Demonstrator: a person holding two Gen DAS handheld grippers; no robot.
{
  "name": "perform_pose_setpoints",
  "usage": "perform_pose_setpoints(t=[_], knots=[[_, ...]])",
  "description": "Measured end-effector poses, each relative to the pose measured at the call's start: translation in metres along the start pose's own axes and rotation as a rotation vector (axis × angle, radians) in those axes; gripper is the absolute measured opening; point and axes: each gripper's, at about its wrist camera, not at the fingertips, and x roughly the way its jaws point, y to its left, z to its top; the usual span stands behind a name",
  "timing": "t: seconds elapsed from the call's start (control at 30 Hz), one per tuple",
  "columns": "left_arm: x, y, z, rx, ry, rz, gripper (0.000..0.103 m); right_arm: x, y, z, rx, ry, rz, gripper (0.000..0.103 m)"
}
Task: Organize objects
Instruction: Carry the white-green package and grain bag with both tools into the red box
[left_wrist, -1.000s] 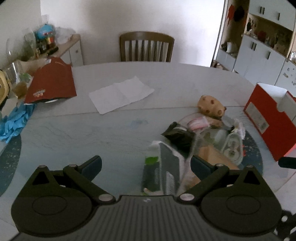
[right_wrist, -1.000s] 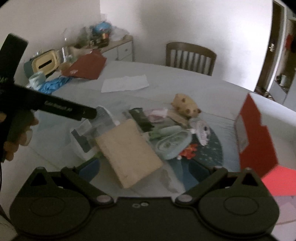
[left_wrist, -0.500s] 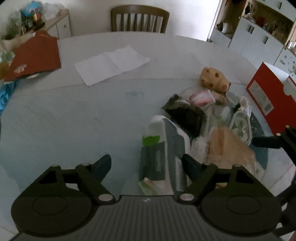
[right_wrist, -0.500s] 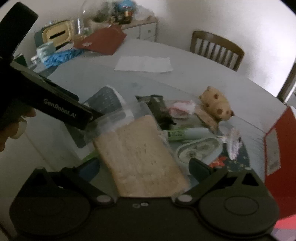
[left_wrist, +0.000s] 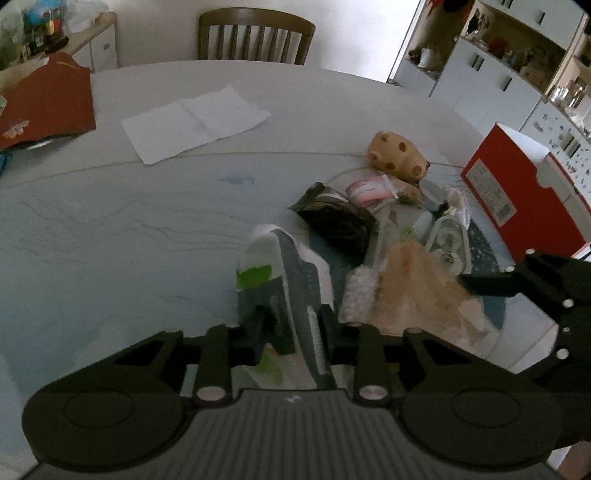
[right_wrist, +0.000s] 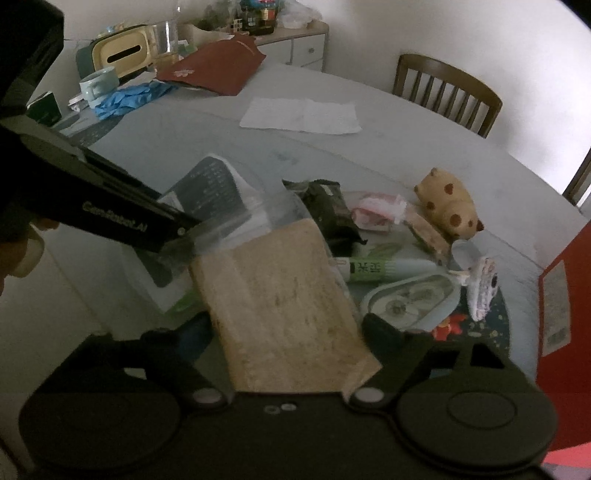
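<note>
At the near edge of the round table (left_wrist: 110, 229), both grippers were pointed steeply downward at the heap of small things. The left gripper (left_wrist: 290, 328) had just been closing, and its jaws were clamped on the near end of a grey and white pouch (left_wrist: 284, 273) with a green patch. The long axis of the pouch was directed away from the gripper, toward the middle of the table. In the right wrist view the same gripper (right_wrist: 181, 236) was seen from the side, with white letters on its black finger that could not be read clearly.

The right gripper (right_wrist: 280, 328) had also just been closing. A bagged slice of bread (right_wrist: 280, 295) lay between its jaws, with the long axis running away from the camera and leaning to the left. Whether the pads pressed on the bag could not be told.

Behind the bread, a pale green tube (right_wrist: 388, 267) with green characters lay crosswise. A spotted toy pig (right_wrist: 448, 206) was placed farther back, and a red box (left_wrist: 517, 199) with a white label stood at the right.
</note>
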Motion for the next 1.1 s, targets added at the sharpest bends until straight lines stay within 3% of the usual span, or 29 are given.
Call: perform_pose_setpoints(t=[0.33,0.7,1.1], knots=[[-0.028,0.003,0.0,-0.038,-0.05,-0.034,0.022,-0.04,-0.012,-0.004,0.126,-0.039,-0.041,0.083],[-0.069,-0.018,0.006,0.012,-0.1,-0.084,0.022,-0.086,-0.029,-0.009,0.241,-0.061,-0.136,0.083],[-0.076,-0.084,0.03,0.116,-0.143,-0.118,0.022,-0.141,-0.106,-0.014,0.4,-0.107,-0.201,0.083]])
